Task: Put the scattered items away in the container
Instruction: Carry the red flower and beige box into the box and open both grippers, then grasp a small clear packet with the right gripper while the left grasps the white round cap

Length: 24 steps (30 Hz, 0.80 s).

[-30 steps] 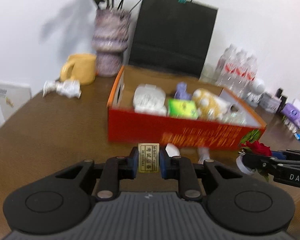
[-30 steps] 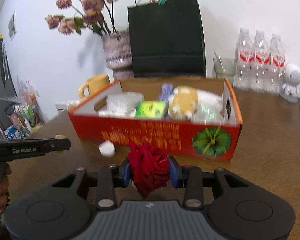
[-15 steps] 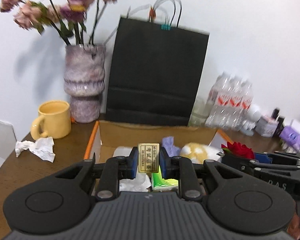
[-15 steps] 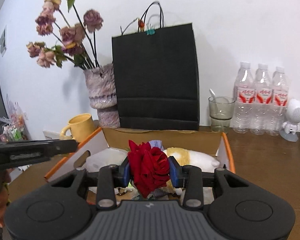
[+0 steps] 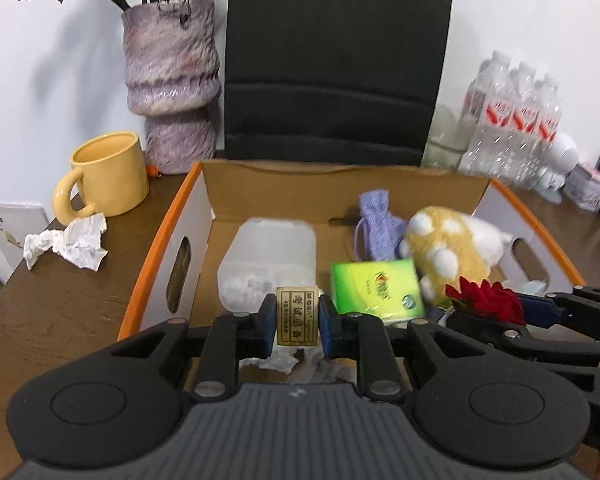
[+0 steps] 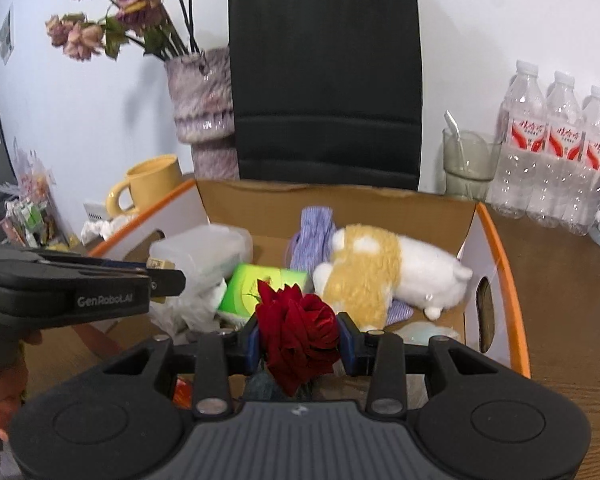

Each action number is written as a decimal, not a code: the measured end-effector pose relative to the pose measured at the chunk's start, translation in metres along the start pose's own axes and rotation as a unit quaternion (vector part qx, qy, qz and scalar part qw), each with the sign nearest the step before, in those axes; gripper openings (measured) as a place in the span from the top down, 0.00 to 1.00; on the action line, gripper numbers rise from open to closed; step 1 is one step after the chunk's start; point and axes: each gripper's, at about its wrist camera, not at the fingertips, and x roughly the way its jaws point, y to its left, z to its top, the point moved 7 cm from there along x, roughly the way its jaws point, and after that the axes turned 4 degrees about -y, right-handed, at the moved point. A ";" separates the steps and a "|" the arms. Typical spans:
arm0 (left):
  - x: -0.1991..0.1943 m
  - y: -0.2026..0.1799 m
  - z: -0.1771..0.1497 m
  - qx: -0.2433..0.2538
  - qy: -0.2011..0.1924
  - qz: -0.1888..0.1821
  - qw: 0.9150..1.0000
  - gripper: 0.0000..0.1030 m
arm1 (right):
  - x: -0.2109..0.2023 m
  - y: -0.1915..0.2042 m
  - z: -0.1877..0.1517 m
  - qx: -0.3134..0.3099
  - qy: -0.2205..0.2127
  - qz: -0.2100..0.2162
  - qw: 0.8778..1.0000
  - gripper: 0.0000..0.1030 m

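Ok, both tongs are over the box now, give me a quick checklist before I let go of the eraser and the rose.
1. Left tongs shut on the eraser: ok.
2. Right tongs shut on the rose: ok.
3. Eraser above the inside of the box, past its near wall: ok.
4. Rose above the inside of the box: ok.
5. Free floor under the eraser: cannot tell; white crumpled stuff and the plastic tub lie below.
6. The two tongs apart from each other: ok, side by side with a gap.
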 end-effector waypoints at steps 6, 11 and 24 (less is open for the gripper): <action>0.003 0.000 -0.004 0.009 0.009 0.011 1.000 0.68 | 0.007 -0.003 -0.006 -0.001 0.013 -0.002 1.000 0.62; -0.014 -0.001 0.002 0.016 -0.020 0.017 1.000 0.28 | -0.006 0.004 0.001 -0.005 0.003 0.009 1.000 0.21; -0.093 0.020 -0.009 -0.022 -0.088 0.020 0.996 0.00 | -0.073 0.028 0.005 -0.028 -0.059 -0.007 0.998 0.00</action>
